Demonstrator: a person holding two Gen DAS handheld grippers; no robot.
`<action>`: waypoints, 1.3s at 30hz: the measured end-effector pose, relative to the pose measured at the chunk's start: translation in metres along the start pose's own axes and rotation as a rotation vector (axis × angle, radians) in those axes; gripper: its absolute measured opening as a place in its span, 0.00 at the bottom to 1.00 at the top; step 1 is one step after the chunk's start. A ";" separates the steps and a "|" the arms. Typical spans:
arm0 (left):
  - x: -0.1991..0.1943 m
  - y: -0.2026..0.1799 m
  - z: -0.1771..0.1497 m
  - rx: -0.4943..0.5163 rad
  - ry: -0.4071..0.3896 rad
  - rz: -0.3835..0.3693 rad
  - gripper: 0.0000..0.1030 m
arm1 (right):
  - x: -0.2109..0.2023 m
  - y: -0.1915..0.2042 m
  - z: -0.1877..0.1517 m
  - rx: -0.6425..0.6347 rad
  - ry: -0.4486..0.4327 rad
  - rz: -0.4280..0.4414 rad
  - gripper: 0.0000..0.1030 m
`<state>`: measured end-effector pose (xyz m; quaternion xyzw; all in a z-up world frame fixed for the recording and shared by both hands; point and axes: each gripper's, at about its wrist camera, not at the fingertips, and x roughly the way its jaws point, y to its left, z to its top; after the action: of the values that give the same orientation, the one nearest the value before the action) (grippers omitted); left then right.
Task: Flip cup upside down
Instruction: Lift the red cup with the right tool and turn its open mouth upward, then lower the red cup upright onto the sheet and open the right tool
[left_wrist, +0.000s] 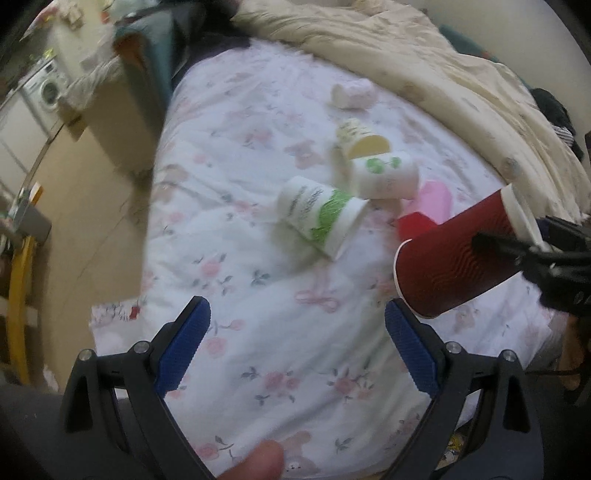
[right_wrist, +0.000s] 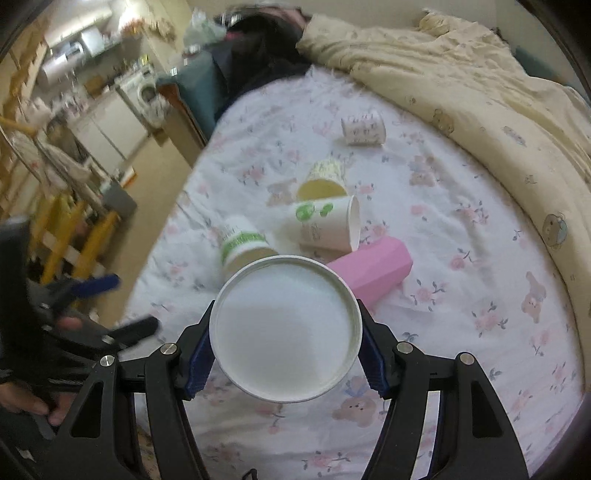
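R tongs (right_wrist: 286, 363) grip red cup (left_wrist: 454, 254), sideways, rim toward cam.

The cup (left_wrist: 458, 254) is dark red with a rippled sleeve and white rims, held in the air at the right of the left wrist frame, lying tilted. In the right wrist frame its white round end (right_wrist: 286, 330) faces the camera, bottom centre.

The held cup (left_wrist: 458, 254) is dark red with wavy lines and white inside (right_wrist: 286, 332). The finger pads (left_wrist: 184, 343) are blue. The sheet (left_wrist: 295, 350) is white with pink flowers. One cup (right_wrist: 369, 267) is pink. The blanket (right_wrist: 480, 92) is cream with little bears.
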<state>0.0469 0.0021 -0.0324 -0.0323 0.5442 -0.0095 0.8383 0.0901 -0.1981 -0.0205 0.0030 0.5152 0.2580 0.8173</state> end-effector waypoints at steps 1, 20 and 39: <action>0.001 0.003 0.000 -0.016 0.008 -0.006 0.93 | 0.005 0.002 0.001 -0.012 0.013 -0.008 0.67; 0.003 0.005 -0.002 0.004 0.017 0.034 1.00 | 0.073 0.036 0.010 -0.187 0.032 -0.161 0.67; -0.050 0.006 -0.019 -0.022 -0.178 0.021 1.00 | -0.053 0.022 -0.022 0.042 -0.223 -0.109 0.98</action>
<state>0.0089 0.0096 0.0049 -0.0363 0.4681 0.0080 0.8829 0.0442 -0.2079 0.0197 0.0207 0.4259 0.2006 0.8820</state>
